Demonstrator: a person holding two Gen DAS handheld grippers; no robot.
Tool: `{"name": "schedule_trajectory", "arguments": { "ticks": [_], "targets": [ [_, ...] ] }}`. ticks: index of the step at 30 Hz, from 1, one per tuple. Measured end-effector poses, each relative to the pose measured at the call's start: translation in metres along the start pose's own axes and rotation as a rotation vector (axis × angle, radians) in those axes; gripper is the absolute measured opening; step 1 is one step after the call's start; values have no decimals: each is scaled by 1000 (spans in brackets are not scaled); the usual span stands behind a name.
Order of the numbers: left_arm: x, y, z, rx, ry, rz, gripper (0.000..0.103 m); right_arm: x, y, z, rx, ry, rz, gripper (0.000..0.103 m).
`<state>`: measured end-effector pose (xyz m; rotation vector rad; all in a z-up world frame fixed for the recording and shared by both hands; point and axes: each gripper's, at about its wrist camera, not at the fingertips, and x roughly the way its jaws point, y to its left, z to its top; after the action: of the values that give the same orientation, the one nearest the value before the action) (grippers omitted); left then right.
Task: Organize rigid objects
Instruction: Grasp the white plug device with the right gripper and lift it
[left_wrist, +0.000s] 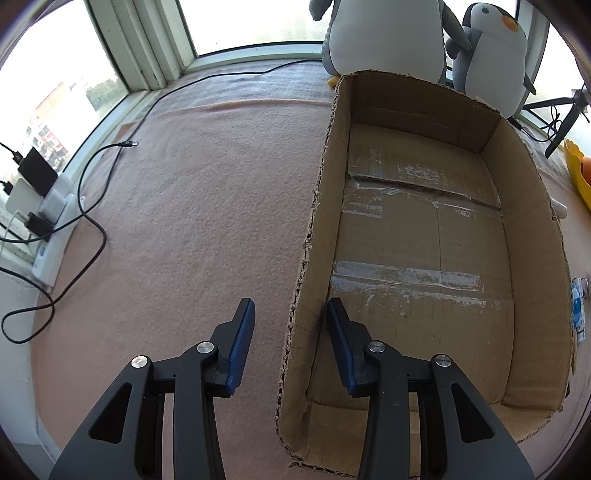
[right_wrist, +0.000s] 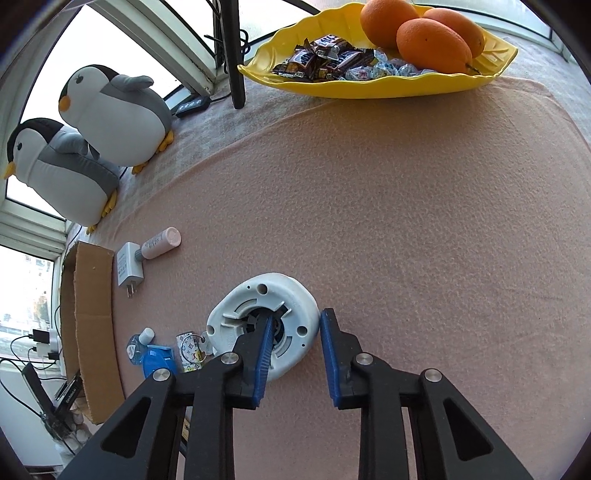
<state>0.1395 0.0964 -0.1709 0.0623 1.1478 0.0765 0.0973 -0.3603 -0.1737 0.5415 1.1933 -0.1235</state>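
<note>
An empty cardboard box (left_wrist: 424, 236) lies on the pink cloth; its side wall shows in the right wrist view (right_wrist: 92, 325). My left gripper (left_wrist: 290, 310) is open and empty, its fingers straddling the box's near left wall. My right gripper (right_wrist: 297, 325) is open around the right rim of a round white plastic base (right_wrist: 258, 317), left finger inside its centre hole, right finger outside. Left of the base lie a small patterned canister (right_wrist: 189, 350), a blue item (right_wrist: 158, 360), a small bottle (right_wrist: 138, 343), a white charger plug (right_wrist: 129, 266) and a pink tube (right_wrist: 160, 243).
Two plush penguins (right_wrist: 85, 147) stand by the window, behind the box (left_wrist: 388, 33). A yellow tray (right_wrist: 376, 79) holds oranges and candy at the far side. A power strip with chargers and cables (left_wrist: 40, 199) lies at the left edge. A black tripod leg (right_wrist: 234, 51) stands near the tray.
</note>
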Motion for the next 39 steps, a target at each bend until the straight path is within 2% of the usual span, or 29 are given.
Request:
{"name": "schedule_trajectory", "arguments": {
  "ticks": [9, 14, 24, 29, 39],
  "targets": [
    [1, 0, 2, 5, 7, -2, 39, -7, -2, -14, 5, -63, 30, 22],
    [1, 0, 2, 3, 7, -2, 39, -25, 16, -19, -40, -110, 53, 22],
    [1, 1, 1, 10, 4, -2, 39, -51, 110, -44, -244, -159, 152, 22],
    [1, 0, 1, 16, 5, -3, 39, -55, 159, -61, -342, -150, 214, 22],
    [1, 0, 2, 16, 11, -3, 39, -25, 242, -95, -488, -110, 246, 22]
  ]
}}
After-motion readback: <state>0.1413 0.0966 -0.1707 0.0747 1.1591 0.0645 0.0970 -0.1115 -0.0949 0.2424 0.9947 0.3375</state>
